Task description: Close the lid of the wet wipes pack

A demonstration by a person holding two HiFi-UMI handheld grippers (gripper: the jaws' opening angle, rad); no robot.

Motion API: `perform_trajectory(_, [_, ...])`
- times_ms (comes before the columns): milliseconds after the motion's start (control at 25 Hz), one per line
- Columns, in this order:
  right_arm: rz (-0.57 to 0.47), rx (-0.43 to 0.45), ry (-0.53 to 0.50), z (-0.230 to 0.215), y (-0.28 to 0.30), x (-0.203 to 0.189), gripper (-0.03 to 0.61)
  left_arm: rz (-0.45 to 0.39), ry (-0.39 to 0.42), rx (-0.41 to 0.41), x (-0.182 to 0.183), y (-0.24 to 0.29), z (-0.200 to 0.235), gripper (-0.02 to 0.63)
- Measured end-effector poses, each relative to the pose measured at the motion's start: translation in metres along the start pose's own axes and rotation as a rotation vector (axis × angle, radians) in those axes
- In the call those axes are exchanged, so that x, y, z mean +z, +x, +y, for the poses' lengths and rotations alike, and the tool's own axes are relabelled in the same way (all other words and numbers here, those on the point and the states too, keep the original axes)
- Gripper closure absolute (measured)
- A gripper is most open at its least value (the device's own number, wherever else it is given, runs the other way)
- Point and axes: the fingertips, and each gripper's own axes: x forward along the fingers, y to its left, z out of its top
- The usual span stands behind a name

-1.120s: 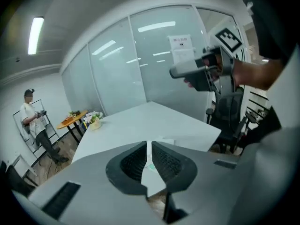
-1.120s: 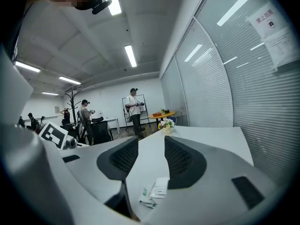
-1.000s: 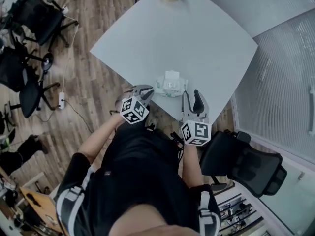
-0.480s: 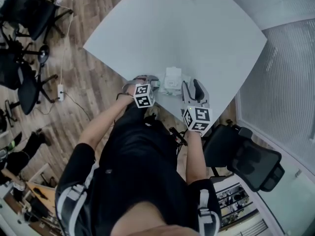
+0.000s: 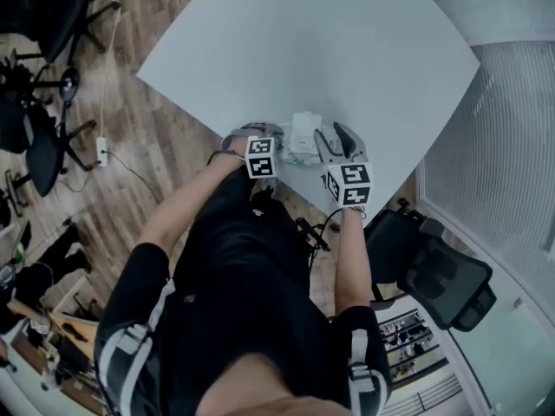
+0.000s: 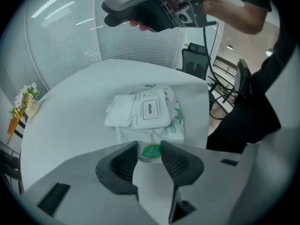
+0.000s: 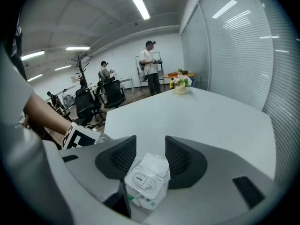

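Note:
The white wet wipes pack [image 5: 303, 135] lies near the grey table's [image 5: 347, 50] front edge. Its flip lid [image 6: 120, 111] stands open, folded flat beside the flap marked OPEN [image 6: 150, 109]. My left gripper [image 5: 267, 135] is at the pack's left end. Its jaws have just been opening, and the pack's green-labelled edge [image 6: 151, 153] shows between the fingertips, not pinched. My right gripper [image 5: 334, 139] is at the pack's right side. Its jaws have also just been opening, and in the right gripper view [image 7: 151, 156] they straddle the pack [image 7: 146, 179] without pressing on it.
The table's edge runs just below the pack. Office chairs stand on the wood floor at the left [image 5: 43, 24] and one at the right [image 5: 442, 280]. A small flower pot [image 7: 180, 84] sits at the table's far side. People [image 7: 151, 67] stand far off.
Both grippers have come down and inward to the pack and now flank it. The left gripper's jaws, close together before, now stand apart.

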Motion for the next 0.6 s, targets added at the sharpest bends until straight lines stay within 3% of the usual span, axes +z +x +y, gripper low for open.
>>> perform_trajectory(600, [0.495,0.465,-0.384,-0.007,0.099,-0.059,0.383,-0.016,-0.019,-0.073,0.004,0.002,0.012,0.445])
